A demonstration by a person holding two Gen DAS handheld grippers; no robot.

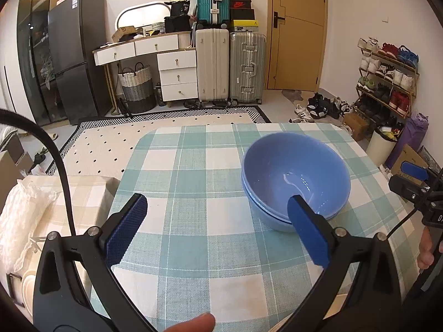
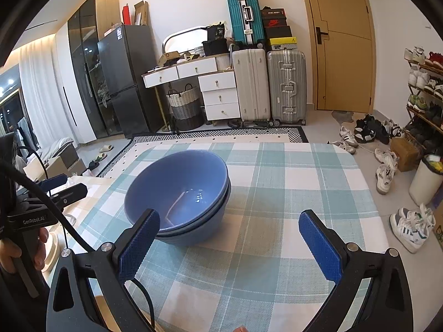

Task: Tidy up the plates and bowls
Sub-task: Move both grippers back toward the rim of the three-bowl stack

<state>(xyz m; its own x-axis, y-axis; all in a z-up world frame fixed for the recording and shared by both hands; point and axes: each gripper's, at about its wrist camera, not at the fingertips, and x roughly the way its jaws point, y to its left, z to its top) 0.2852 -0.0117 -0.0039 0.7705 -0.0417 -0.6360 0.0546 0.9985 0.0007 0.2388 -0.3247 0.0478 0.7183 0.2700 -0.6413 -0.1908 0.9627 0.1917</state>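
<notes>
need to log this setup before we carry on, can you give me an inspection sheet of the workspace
Surface: table under a teal and white checked cloth, flat, no spills seen.
Job's things: two glossy blue bowls nested in one stack, upright, top bowl sitting slightly askew; cream plates in a rack at the left edge, partly hidden.
Clutter: nothing seen on the cloth besides the bowls.
Grippers: left gripper open, empty, its right finger in front of the bowls' near rim; right gripper open, empty, its left finger likewise.
Cables: black cable trailing from the left gripper.
Surroundings: suitcases, white drawer unit, shoe rack, yellow door.
</notes>
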